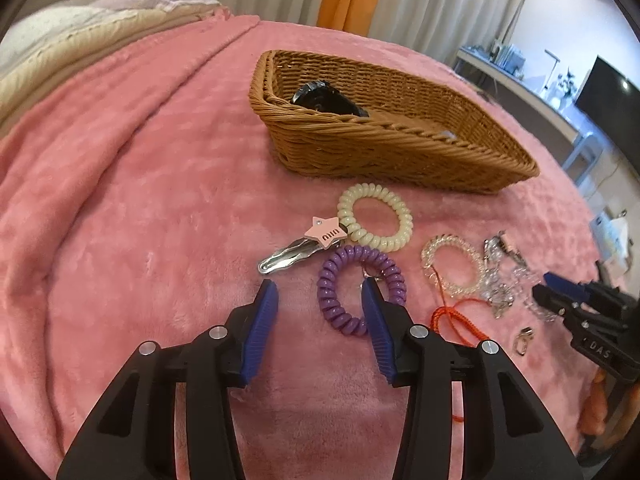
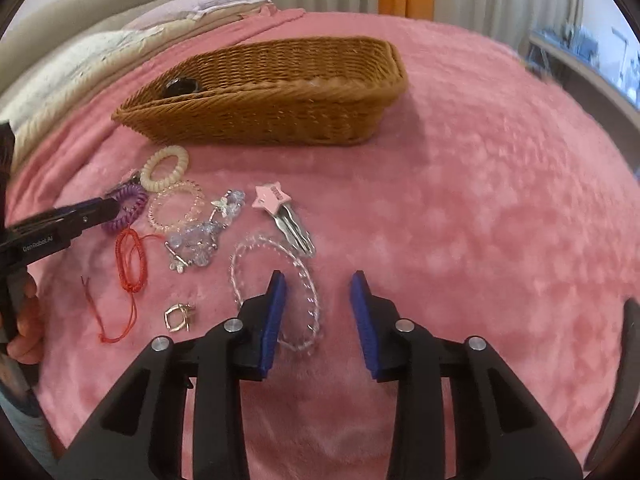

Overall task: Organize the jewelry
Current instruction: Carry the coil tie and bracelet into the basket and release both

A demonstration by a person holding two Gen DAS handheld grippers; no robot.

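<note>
A: Counting three coil hair ties on the bed: cream [image 1: 375, 217], purple [image 1: 360, 289], clear [image 1: 452, 265]. One wicker basket [image 1: 384, 148] behind.

B: Left hand-held gripper [image 1: 320, 298] is gaping beside the purple one; right hand-held gripper [image 2: 318, 290] is hanging released. Only the right view is showing a second star hair clip [image 2: 280, 210].

Coil ties [image 1: 361, 289], bracelets [image 2: 276, 292], star clip [image 2: 284, 216] lie scattered on pink blanket [image 1: 140, 200] — beside wicker basket [image 1: 384, 148]

Ahead of the tongs: one basket [image 2: 280, 120] holding one black item [image 1: 324, 98]. Nearer them, four coil ties: cream [image 1: 374, 216], purple [image 1: 360, 288], two clear [image 2: 176, 206] [image 2: 276, 292]. Two star clips [image 1: 296, 248] [image 2: 280, 212], one red cord [image 2: 128, 264], one ring [image 2: 179, 316].
</note>
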